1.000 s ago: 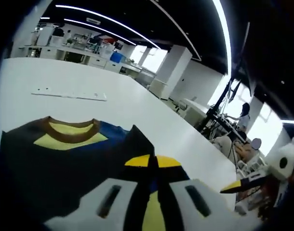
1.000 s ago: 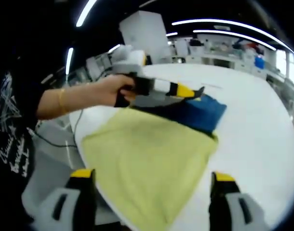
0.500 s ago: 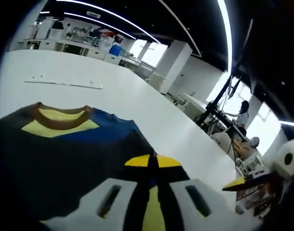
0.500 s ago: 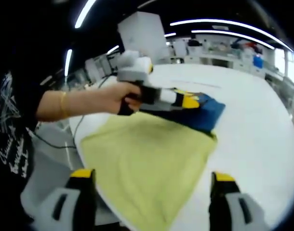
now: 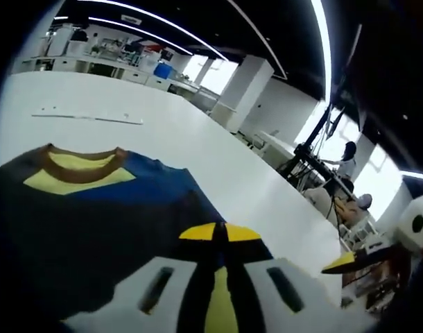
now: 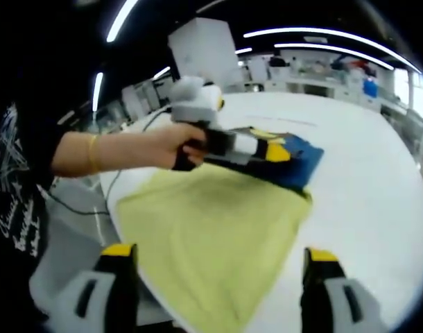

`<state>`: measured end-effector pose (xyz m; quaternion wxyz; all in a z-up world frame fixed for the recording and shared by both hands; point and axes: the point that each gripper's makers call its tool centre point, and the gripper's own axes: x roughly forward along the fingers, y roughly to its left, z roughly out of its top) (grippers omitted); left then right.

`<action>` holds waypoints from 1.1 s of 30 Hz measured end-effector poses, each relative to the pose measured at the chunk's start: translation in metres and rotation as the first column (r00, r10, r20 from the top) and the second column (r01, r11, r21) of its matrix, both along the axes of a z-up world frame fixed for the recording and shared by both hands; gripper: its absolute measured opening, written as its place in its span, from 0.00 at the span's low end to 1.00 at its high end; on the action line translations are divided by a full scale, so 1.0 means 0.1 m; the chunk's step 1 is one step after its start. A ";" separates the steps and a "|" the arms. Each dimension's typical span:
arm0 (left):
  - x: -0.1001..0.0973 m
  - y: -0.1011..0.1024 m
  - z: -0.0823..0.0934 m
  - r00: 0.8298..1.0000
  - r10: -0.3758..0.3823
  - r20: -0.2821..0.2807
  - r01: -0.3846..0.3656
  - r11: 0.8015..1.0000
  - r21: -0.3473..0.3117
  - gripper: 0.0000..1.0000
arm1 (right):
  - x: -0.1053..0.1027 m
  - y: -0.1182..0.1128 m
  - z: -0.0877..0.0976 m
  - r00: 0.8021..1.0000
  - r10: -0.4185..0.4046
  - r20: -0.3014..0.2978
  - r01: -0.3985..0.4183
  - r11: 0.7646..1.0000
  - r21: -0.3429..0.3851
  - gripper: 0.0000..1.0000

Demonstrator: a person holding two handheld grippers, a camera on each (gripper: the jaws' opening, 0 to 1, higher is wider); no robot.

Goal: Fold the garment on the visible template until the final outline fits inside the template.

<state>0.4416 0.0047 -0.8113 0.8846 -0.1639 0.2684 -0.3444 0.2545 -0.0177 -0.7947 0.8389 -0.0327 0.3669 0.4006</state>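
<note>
Person: black T-shirt with white print, gold bracelet on wrist. Both grippers: white bodies, slotted jaws with yellow-and-black tips.

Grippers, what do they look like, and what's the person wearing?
Both grippers have pale grey, slotted jaws with yellow tips edged in black. The left gripper, seen in the right gripper view, has a black middle section and a white-grey housing on top. The hand on it wears a gold bracelet. The person has a black shirt with a white print. The right gripper shows two wide-set jaws.
</note>
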 end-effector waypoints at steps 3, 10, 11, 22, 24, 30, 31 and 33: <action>-0.06 -0.05 -0.03 1.000 -0.031 -0.003 0.031 0.999 0.008 0.06 | 0.01 0.01 0.01 1.000 -0.001 0.002 0.001 1.000 0.005 0.99; -0.15 -0.13 -0.01 0.993 -0.105 0.053 0.102 0.993 0.056 0.33 | 0.02 0.03 0.02 1.000 0.007 0.003 -0.007 1.000 0.007 0.99; -0.16 -0.13 0.00 0.992 -0.113 0.061 0.109 0.992 0.060 0.36 | 0.02 0.04 0.02 1.000 0.008 0.001 -0.008 1.000 0.008 0.99; -0.19 0.19 0.17 0.989 -0.083 0.120 0.071 0.992 0.101 0.66 | -0.01 0.06 0.04 0.999 0.045 0.003 -0.045 0.999 -0.003 0.99; -0.20 0.29 0.22 0.991 -0.070 0.115 0.060 0.994 0.092 0.69 | -0.01 0.06 0.04 0.998 0.058 0.006 -0.058 0.998 -0.016 0.99; -0.28 0.47 0.37 0.988 -0.053 0.147 0.043 0.996 0.074 0.85 | 0.00 0.09 0.06 0.996 0.083 0.017 -0.083 0.996 -0.027 0.99; -0.29 0.49 0.39 0.987 -0.054 0.152 0.043 0.996 0.077 0.85 | 0.00 0.09 0.07 0.996 0.087 0.017 -0.086 0.996 -0.029 0.99; -0.33 0.58 0.41 0.986 -0.053 0.160 0.038 0.995 0.090 0.87 | -0.01 0.11 0.08 0.995 0.095 0.020 -0.094 0.995 -0.029 0.99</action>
